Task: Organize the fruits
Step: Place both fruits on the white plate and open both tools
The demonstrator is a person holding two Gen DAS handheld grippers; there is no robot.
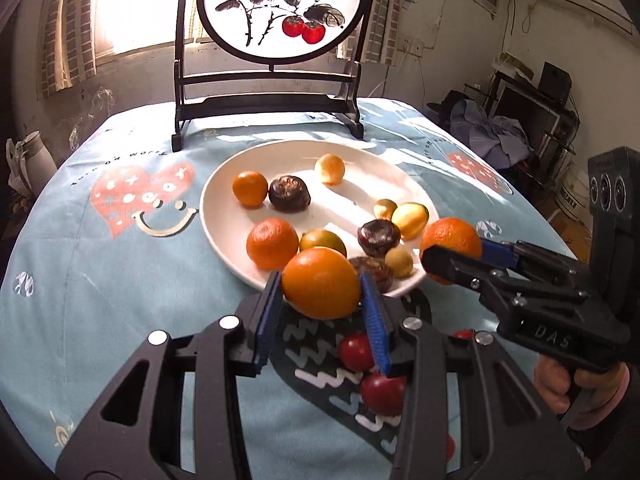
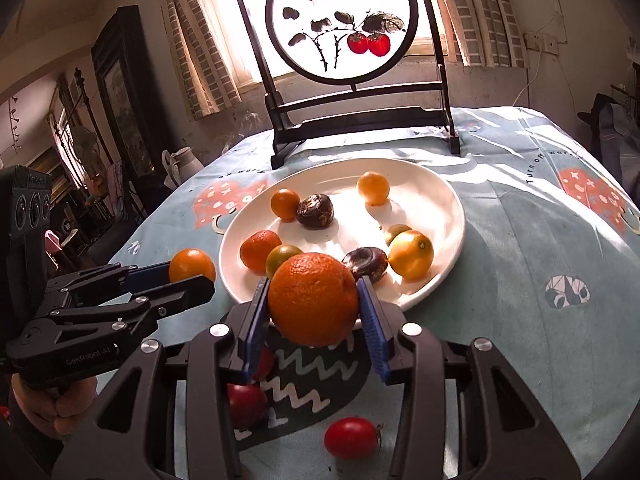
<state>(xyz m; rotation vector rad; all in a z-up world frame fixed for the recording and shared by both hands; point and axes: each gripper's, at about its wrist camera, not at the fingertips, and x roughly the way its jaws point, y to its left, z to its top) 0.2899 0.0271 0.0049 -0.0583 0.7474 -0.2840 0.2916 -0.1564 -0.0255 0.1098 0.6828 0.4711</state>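
- Fruits: each gripper carries one orange, and the rest lie on the white plate [image 1: 216,204] ahead of both tools or on the tablecloth [image 1: 104,264] beneath them.
- Left gripper [image 1: 320,300]: blue pads pinch a smooth orange [image 1: 322,282] at its widest girth, just short of the plate's near rim.
- Right gripper [image 2: 314,304]: pads pinch a pebbled orange [image 2: 312,298] across its middle, likewise over the near rim.
- Handling, judged: the oranges look firm, round and moderately heavy; the rind gives slightly, so a hold across the equator should stay secure, while an off-centre pinch could let the fruit roll out.
- Red tomatoes [image 2: 352,438] lie on the cloth below and behind the fingertips; they appear thin-skinned and soft, so they call for a light squeeze on the sides.
- Dark brown fruits [image 1: 289,193] and small yellow ones [image 1: 410,220] on the plate are small and likely to roll when nudged.
- Edges: the plate's raised rim sits directly ahead of both tools; carried fruit must clear it before lowering.
- Open room: the far-centre part of the plate ahead is bare; the near part is crowded with fruit touching or just beside one another.
- Obstacles: a framed screen stand [image 1: 268,100] rises beyond the plate, limiting forward travel. The two grippers sit near each other, side by side, so lateral moves risk contact.
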